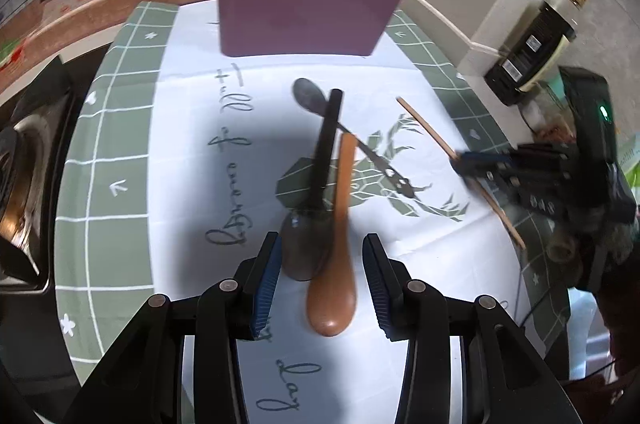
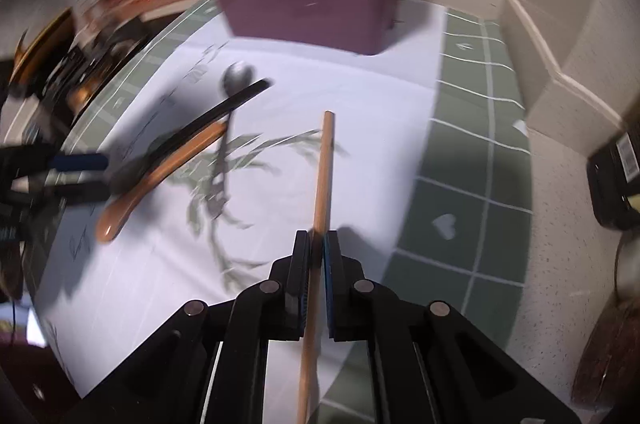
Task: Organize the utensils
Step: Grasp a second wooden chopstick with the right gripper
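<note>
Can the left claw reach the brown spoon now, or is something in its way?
Probably yes. The left claw is open, and the brown spoon has its bowl right between the fingers. The black spoon lies against it on the left, so the claw might catch both.

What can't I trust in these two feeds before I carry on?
- Contents of the purple plastic utensil bin: its front wall hides them in both views; only tops show.
- Right view: motion blur smears the left claw and bin tops.
- Thin wooden chopstick: its near end leaves the right view's bottom edge.
- Black ladle's bowl: partly behind the brown wooden spoon.
</note>
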Demonstrator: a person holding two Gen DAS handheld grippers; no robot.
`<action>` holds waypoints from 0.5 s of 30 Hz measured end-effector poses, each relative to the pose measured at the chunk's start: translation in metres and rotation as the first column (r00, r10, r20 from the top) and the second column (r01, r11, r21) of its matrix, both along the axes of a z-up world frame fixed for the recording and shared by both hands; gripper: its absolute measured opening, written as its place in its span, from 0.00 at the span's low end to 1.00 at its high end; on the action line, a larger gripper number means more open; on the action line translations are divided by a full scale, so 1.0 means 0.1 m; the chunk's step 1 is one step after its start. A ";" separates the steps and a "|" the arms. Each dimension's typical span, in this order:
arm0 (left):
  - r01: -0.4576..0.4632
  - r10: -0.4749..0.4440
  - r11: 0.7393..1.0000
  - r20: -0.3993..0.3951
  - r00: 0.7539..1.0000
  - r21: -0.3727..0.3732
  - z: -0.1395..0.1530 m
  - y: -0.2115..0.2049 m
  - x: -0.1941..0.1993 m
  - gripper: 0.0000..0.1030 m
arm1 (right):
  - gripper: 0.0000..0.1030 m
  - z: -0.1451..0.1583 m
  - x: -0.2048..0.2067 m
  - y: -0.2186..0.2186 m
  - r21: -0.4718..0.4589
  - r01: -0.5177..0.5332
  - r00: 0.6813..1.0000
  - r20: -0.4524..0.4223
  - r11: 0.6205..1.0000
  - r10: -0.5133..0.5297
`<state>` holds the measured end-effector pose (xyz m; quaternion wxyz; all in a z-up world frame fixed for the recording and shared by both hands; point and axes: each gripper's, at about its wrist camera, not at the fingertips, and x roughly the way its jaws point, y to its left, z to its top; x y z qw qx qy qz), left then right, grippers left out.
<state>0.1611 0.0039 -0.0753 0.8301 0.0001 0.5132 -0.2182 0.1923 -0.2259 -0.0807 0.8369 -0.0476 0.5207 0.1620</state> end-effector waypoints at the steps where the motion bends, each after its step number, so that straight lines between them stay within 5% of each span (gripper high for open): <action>1: 0.013 -0.013 1.000 0.000 1.000 0.001 0.00 -0.03 0.00 0.42 | 0.05 -0.01 0.03 0.00 0.004 0.016 1.000 0.001 1.000 -0.016; 9: 0.032 -0.034 0.998 0.028 0.999 0.051 0.04 -0.17 0.07 0.42 | 0.11 0.06 0.06 -0.25 0.114 0.054 0.998 0.006 0.992 -0.055; 15: -0.002 0.001 0.999 0.033 0.999 0.035 0.07 -0.06 0.15 0.42 | 0.23 0.17 -0.17 -0.16 0.156 -0.136 0.991 0.014 0.978 0.136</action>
